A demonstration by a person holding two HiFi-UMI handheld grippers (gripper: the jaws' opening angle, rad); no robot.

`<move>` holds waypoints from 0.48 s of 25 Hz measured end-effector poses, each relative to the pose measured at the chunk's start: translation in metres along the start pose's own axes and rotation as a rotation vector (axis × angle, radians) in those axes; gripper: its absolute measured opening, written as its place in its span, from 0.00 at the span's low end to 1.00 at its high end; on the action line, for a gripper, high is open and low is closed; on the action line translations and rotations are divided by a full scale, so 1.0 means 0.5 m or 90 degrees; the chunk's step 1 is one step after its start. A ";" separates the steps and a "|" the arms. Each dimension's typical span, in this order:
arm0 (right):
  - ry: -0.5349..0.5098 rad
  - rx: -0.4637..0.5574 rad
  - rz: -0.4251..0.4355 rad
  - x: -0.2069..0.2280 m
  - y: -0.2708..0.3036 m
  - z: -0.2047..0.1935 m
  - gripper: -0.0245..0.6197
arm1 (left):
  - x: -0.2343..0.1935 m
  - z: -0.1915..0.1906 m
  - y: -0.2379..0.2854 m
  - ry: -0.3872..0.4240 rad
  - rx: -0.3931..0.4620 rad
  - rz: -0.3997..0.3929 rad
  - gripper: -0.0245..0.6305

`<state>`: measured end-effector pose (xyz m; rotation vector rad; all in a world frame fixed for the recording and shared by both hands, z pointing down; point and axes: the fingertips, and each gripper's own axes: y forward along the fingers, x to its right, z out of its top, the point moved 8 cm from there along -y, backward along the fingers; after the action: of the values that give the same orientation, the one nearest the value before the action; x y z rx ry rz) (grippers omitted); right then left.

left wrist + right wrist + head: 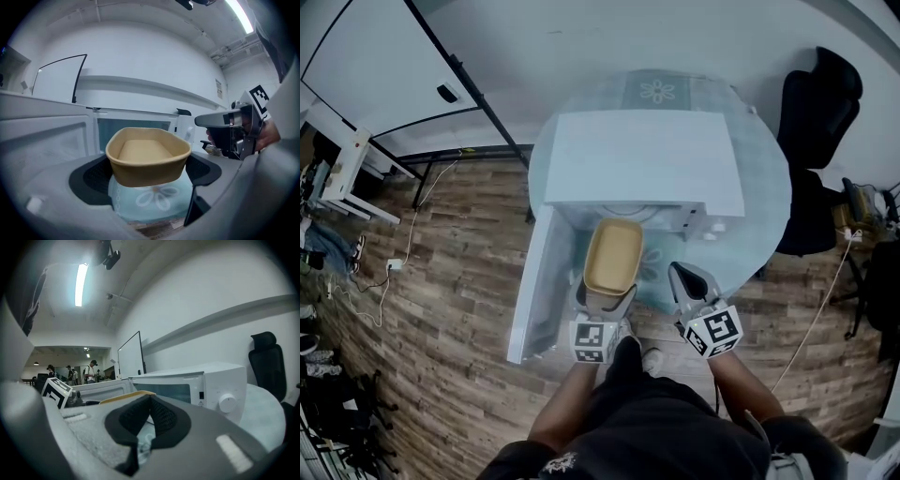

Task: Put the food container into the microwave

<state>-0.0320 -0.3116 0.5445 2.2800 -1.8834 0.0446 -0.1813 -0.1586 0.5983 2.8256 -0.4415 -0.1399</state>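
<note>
A tan open food container point(614, 255) hangs just in front of the white microwave point(642, 169), whose door point(532, 281) is swung open to the left. My left gripper point(609, 289) is shut on the container's near end. In the left gripper view the container point(145, 161) sits between the jaws, facing the microwave cavity point(131, 126). My right gripper point(682, 277) hovers to the right of the container, shut and holding nothing. In the right gripper view the right gripper point(150, 404) shows its pads meeting, with the container's rim point(124, 398) just behind and the microwave's knob point(228, 404) to the right.
The microwave stands on a round table point(759, 187) with a light blue flowered cloth. A black chair point(816, 103) is at the table's far right. A whiteboard on a stand point(375, 66) is to the left. Cables lie on the wooden floor point(441, 281).
</note>
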 end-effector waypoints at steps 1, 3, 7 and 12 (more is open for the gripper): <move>0.000 -0.004 0.001 0.002 0.011 -0.005 0.04 | -0.008 -0.004 0.009 -0.002 -0.004 0.000 0.80; 0.002 -0.013 0.002 0.009 0.032 -0.014 0.04 | -0.023 -0.011 0.030 -0.007 -0.010 0.002 0.80; 0.005 -0.030 -0.003 0.025 0.069 -0.034 0.04 | -0.049 -0.017 0.075 -0.012 0.003 0.005 0.79; 0.016 -0.050 -0.011 0.046 0.098 -0.060 0.04 | -0.059 -0.034 0.121 -0.021 0.002 0.012 0.80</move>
<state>-0.0726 -0.3376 0.5830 2.2339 -1.8196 -0.0026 -0.2241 -0.2005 0.6334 2.8246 -0.4754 -0.1826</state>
